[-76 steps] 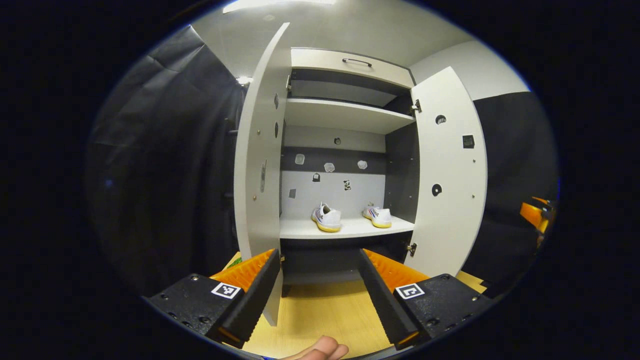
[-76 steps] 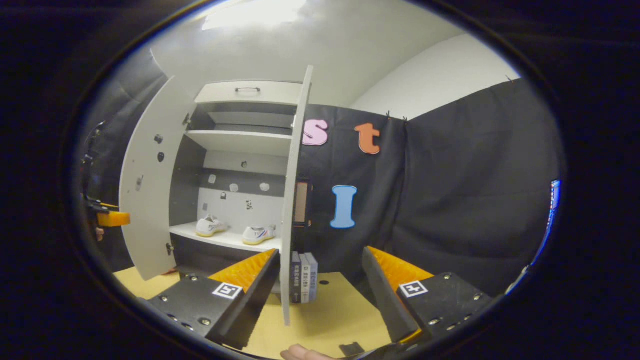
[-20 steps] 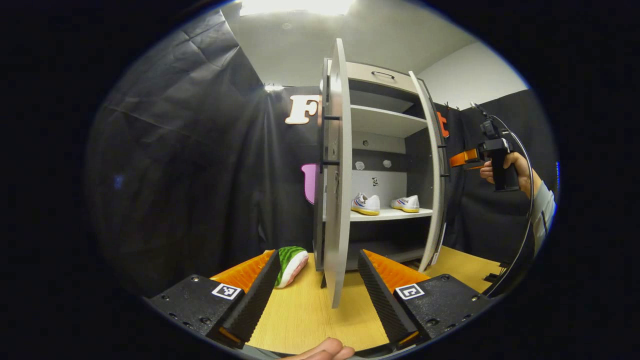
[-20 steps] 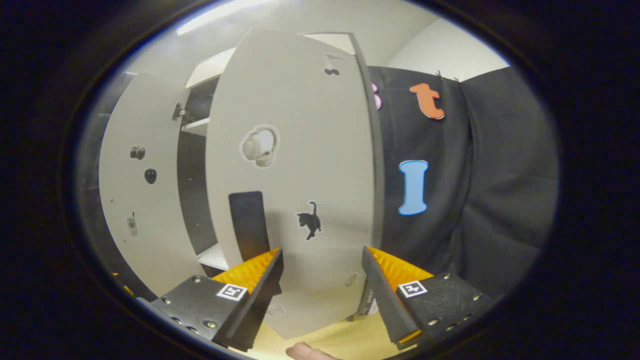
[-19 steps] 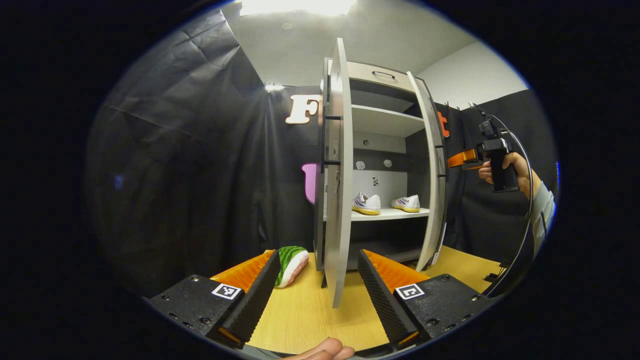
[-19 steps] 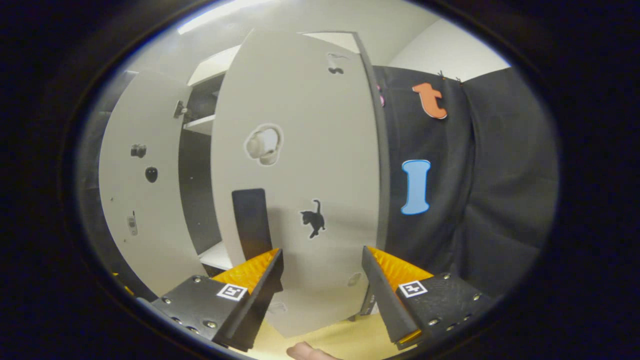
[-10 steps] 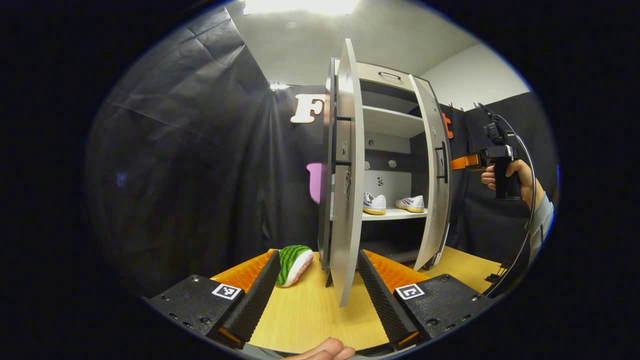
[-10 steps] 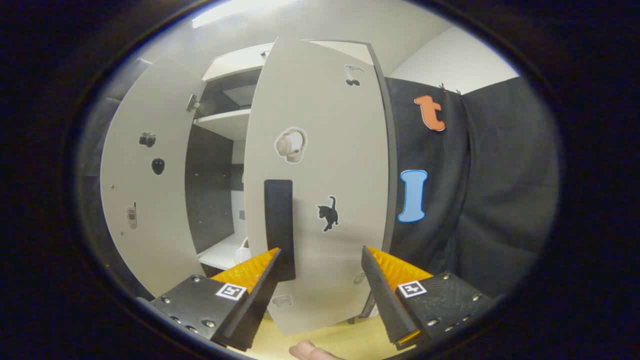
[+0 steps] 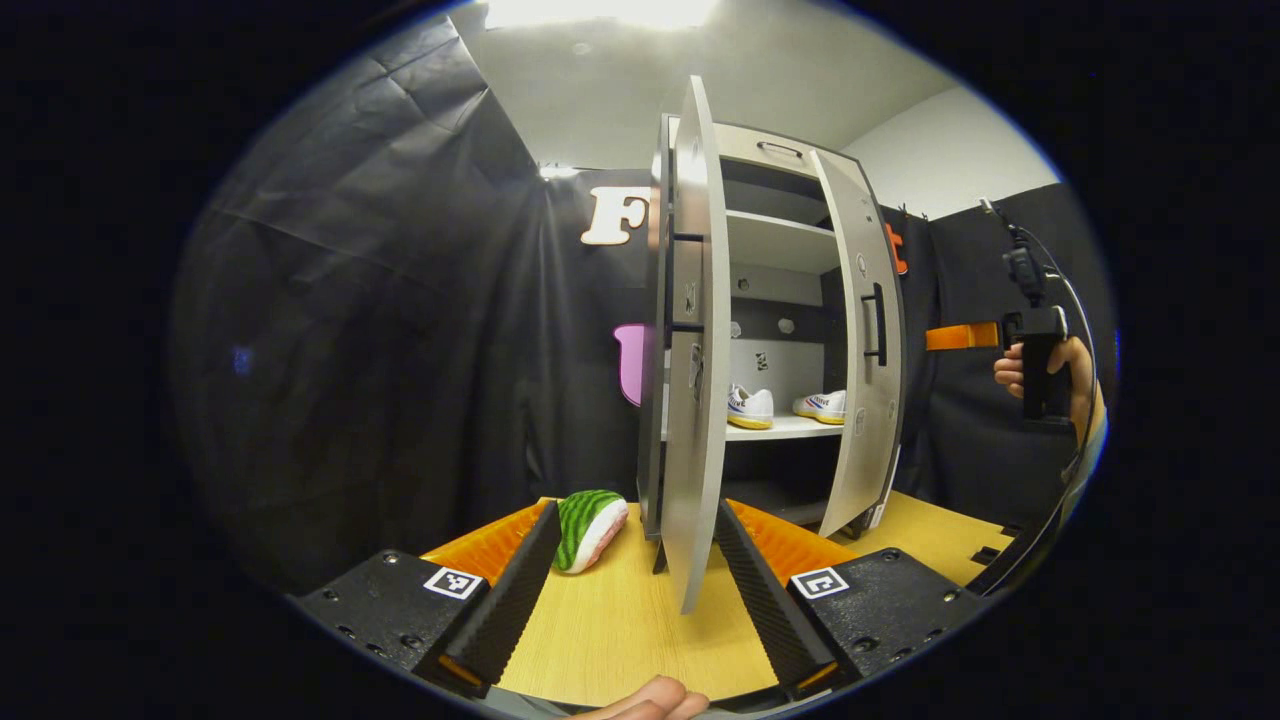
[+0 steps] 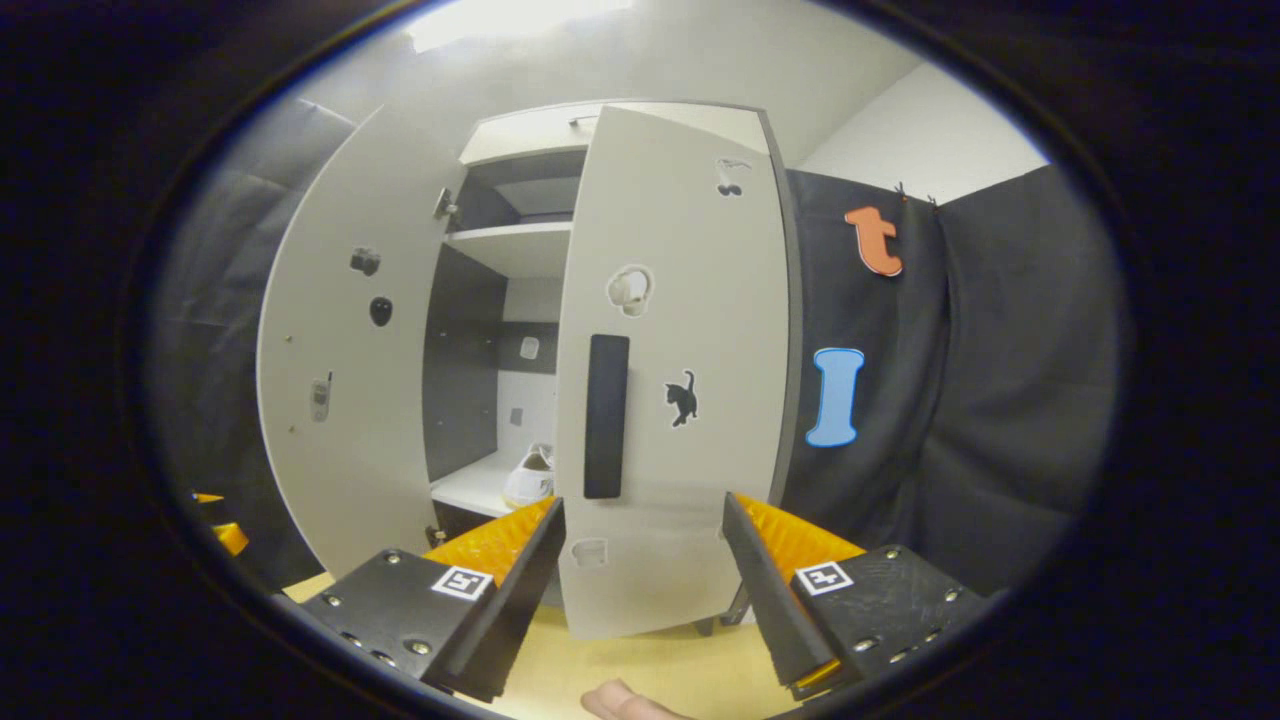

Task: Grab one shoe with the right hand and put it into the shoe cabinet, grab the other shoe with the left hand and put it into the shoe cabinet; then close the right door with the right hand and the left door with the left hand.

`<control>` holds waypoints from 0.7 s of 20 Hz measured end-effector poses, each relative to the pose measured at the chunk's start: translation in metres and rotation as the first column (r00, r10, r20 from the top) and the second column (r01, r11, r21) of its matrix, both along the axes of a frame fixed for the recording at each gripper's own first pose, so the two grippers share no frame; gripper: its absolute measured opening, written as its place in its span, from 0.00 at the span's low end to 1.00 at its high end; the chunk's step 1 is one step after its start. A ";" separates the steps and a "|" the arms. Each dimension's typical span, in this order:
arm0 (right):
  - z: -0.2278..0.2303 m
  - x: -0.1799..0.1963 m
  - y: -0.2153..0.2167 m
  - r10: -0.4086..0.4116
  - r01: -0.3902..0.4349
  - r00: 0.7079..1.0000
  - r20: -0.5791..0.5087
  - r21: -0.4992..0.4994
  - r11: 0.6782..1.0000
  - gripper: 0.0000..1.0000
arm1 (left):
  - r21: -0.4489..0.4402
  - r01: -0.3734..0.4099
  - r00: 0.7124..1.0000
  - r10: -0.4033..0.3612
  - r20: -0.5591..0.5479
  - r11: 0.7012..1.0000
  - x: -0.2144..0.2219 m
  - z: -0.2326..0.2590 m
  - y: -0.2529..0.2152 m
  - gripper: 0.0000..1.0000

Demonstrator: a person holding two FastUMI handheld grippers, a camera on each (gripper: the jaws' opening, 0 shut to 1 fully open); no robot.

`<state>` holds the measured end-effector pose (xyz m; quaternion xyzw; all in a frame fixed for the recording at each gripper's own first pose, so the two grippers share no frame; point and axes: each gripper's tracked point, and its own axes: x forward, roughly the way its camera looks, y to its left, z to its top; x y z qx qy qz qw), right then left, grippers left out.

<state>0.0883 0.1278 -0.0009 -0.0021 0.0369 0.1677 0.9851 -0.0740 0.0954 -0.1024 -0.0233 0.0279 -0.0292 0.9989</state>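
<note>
The white shoe cabinet (image 9: 770,165) stands on the wooden table with two white shoes (image 9: 750,408) (image 9: 825,405) on its lower shelf. The left door (image 9: 690,400) juts edge-on toward my left gripper (image 9: 635,600), which is open just in front of it and holds nothing. The right door (image 10: 680,380), with a black handle (image 10: 605,415), is swung partly shut and hides one shoe; the other shoe (image 10: 530,480) shows through the gap. My right gripper (image 10: 640,590) is open, a little back from that door. In the left gripper view, the right gripper (image 9: 965,337) is off to the right of the door, in a hand (image 9: 1040,370).
A green striped, watermelon-like object (image 9: 590,515) lies on the table (image 9: 610,640) left of the cabinet. Black cloth walls stand behind and to both sides. A cable hangs from the hand-held right gripper. The left door (image 10: 350,380) stands wide open.
The right door has swung further toward shut, and the right gripper has drawn back from it. The left gripper has barely moved in front of the left door's edge.
</note>
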 end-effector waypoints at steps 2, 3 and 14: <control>-0.002 -0.015 -0.002 0.005 -0.005 1.000 0.007 0.000 1.000 0.92 | -0.006 -0.005 1.000 0.005 0.001 1.000 0.003 0.002 0.004 0.96; -0.003 -0.023 -0.001 0.012 -0.012 1.000 0.015 0.001 1.000 0.92 | -0.004 -0.010 1.000 0.010 0.000 1.000 0.005 0.004 0.007 0.94; -0.019 -0.087 0.005 0.057 -0.058 0.997 0.049 0.011 0.998 0.98 | 0.012 -0.115 0.993 0.115 0.022 0.993 0.065 0.047 0.058 0.96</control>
